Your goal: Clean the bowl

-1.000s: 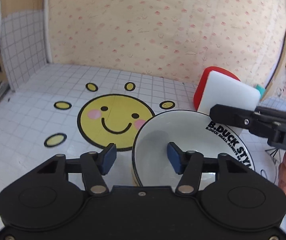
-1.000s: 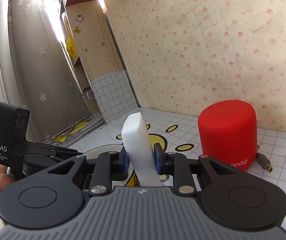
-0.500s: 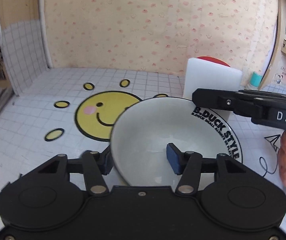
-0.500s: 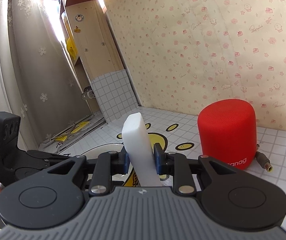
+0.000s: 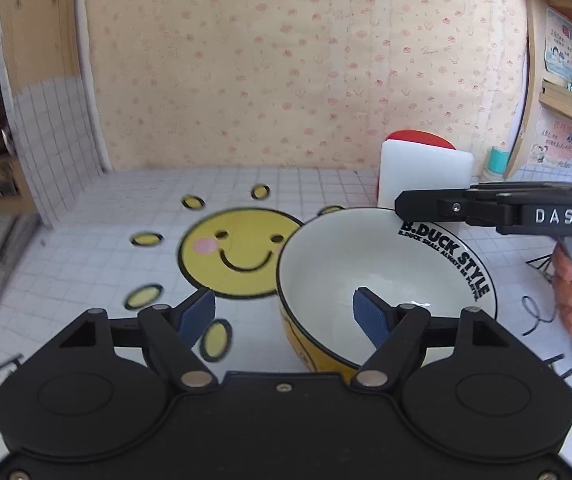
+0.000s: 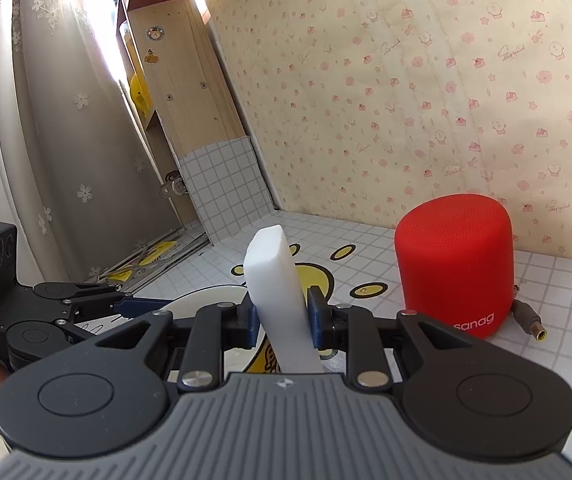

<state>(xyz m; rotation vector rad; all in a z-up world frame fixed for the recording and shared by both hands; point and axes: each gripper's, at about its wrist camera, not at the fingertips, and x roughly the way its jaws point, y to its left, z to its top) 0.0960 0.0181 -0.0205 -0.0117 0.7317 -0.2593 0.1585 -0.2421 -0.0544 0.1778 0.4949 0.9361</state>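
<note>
Grid-print tabletop (image 5: pixel 86 264); bowl (image 5: pixel 365 272) white inside, black-rimmed, yellow outside.

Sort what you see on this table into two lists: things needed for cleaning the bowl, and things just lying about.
Needed for the job:
- bowl
- white sponge, clamped in the right gripper
- left gripper, open, one finger inside the bowl and one outside

Just lying about:
- red speaker
- cable plug beside the speaker
- teal cup by the shelf
</note>
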